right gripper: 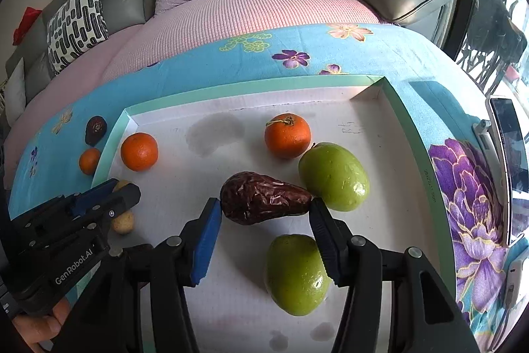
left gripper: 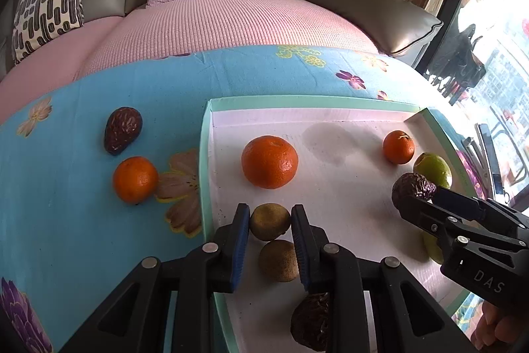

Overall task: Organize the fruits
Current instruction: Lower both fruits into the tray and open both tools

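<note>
The right gripper [right gripper: 264,214] holds a dark wrinkled avocado [right gripper: 263,197] endwise between its blue pad and black finger, above the white floor of the shallow green-rimmed tray [right gripper: 411,134]. Just past its right finger sits a green mango [right gripper: 334,176], touching or nearly touching the avocado's narrow end; a second green mango [right gripper: 296,275] lies under that same finger, closer in. Beyond the held fruit, a stemmed orange [right gripper: 287,135] rests against the first mango.

The left gripper [left gripper: 270,220] stands over the near-left corner of the tray, jaws narrowly parted around a small yellow-brown fruit [left gripper: 269,221] — whether the pads actually touch it cannot be told. A second yellow-brown fruit [left gripper: 278,260] lies directly behind it, between the fingers, and another dark avocado [left gripper: 310,321] sits closer still, partly hidden by the right finger. Ahead of the fingertips a large orange [left gripper: 269,161] rests on the tray floor.

Left of this gripper, outside the tray on the blue floral cloth [left gripper: 99,95], lie an orange [left gripper: 135,179] and, just beyond it, a dark avocado [left gripper: 122,129] — near each other but apart.

A person's fingers [right gripper: 36,325] grip the left tool's handle.
</note>
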Action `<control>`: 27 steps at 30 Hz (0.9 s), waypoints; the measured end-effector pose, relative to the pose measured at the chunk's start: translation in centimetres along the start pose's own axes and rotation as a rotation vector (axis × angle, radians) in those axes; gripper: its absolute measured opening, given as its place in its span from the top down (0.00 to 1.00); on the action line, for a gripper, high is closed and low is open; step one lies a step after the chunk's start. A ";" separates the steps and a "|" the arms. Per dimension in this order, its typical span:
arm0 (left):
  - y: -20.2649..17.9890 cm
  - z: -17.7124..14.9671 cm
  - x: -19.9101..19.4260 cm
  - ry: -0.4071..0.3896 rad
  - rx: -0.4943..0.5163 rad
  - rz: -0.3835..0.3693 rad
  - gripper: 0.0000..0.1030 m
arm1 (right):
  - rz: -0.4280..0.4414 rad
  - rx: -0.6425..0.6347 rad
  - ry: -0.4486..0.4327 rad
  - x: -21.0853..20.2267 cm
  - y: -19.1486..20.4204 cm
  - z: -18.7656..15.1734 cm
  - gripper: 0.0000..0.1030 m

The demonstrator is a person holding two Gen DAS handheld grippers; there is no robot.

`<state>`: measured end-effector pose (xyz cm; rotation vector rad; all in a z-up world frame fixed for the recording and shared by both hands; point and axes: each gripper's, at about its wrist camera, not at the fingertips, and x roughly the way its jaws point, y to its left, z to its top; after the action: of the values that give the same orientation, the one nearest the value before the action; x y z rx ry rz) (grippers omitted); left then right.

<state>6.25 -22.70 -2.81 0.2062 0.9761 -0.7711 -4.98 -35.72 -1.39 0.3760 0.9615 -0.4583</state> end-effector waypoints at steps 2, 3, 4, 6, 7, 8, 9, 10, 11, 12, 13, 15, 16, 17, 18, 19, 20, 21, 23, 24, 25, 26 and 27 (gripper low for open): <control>0.1 0.0 -0.1 -0.001 -0.004 0.000 0.73 | -0.013 0.002 0.002 0.1 -0.2 -0.1 0.45; 0.1 0.0 -0.1 -0.001 -0.003 0.003 0.73 | -0.019 0.003 0.004 0.2 -0.3 -0.1 0.45; 0.1 -0.1 -0.1 -0.001 -0.003 0.003 0.73 | -0.026 0.006 0.007 0.2 -0.4 -0.2 0.45; 0.1 -0.1 -0.1 -0.001 -0.002 0.003 0.73 | -0.031 0.015 0.013 0.4 -0.7 -0.2 0.45; 0.1 -0.1 -0.1 -0.001 -0.004 0.003 0.73 | -0.022 0.023 0.012 0.4 -0.9 -0.2 0.45; 0.1 -0.1 -0.1 0.001 -0.003 0.004 0.73 | -0.018 0.027 0.013 0.4 -1.0 -0.2 0.45; 0.1 -0.1 -0.1 0.001 -0.002 0.005 0.73 | -0.018 0.027 0.012 0.5 -1.0 -0.2 0.45; 0.1 -0.1 -0.1 0.003 -0.002 0.006 0.73 | -0.019 0.025 0.011 0.5 -1.0 -0.2 0.45; 0.1 -0.1 -0.1 0.004 -0.002 0.006 0.73 | -0.019 0.024 0.012 0.5 -1.0 -0.2 0.45; 0.1 -0.1 -0.1 0.006 -0.002 0.007 0.73 | -0.017 0.024 0.012 0.5 -1.0 -0.2 0.45; 0.0 -0.1 0.0 0.008 -0.002 0.007 0.73 | -0.017 0.025 0.012 0.5 -1.0 -0.2 0.45; 0.1 -0.1 -0.1 0.011 -0.001 0.008 0.73 | -0.014 0.028 0.013 0.5 -1.1 -0.2 0.45; 0.0 -0.1 0.0 0.012 -0.001 0.008 0.73 | -0.013 0.029 0.013 0.5 -1.1 -0.2 0.45; 0.0 -0.1 0.0 0.013 -0.001 0.007 0.73 | -0.012 0.029 0.014 0.5 -1.1 -0.1 0.45; 0.0 0.0 0.0 0.012 -0.002 0.007 0.73 | -0.013 0.028 0.014 0.5 -1.1 -0.1 0.45; 0.0 0.0 0.0 0.011 -0.001 0.008 0.73 | -0.015 0.026 0.014 0.5 -1.1 -0.1 0.45; 0.0 0.0 0.0 0.012 -0.001 0.010 0.73 | -0.017 0.024 0.014 0.5 -1.0 -0.1 0.45; 0.0 0.0 0.0 0.012 0.000 0.010 0.73 | -0.018 0.022 0.015 0.5 -1.0 -0.1 0.45; -0.2 0.1 -0.1 0.011 0.005 0.012 0.73 | -0.017 0.022 0.015 0.5 -1.1 -0.1 0.45; -0.2 0.1 -0.2 0.010 0.007 0.011 0.73 | -0.016 0.023 0.015 0.5 -1.1 -0.1 0.45; -0.2 0.1 -0.2 0.009 0.008 0.011 0.73 | -0.015 0.023 0.016 0.5 -1.1 -0.1 0.45; -0.2 0.1 -0.3 0.009 0.008 0.011 0.73 | -0.015 0.022 0.017 0.5 -1.1 -0.1 0.45; -0.2 0.1 -0.3 0.011 0.009 0.013 0.73 | -0.014 0.020 0.018 0.5 -1.0 -0.1 0.45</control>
<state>6.11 -22.76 -2.48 0.2243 0.9812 -0.7630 -5.35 -36.63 -1.95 0.3923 0.9779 -0.4786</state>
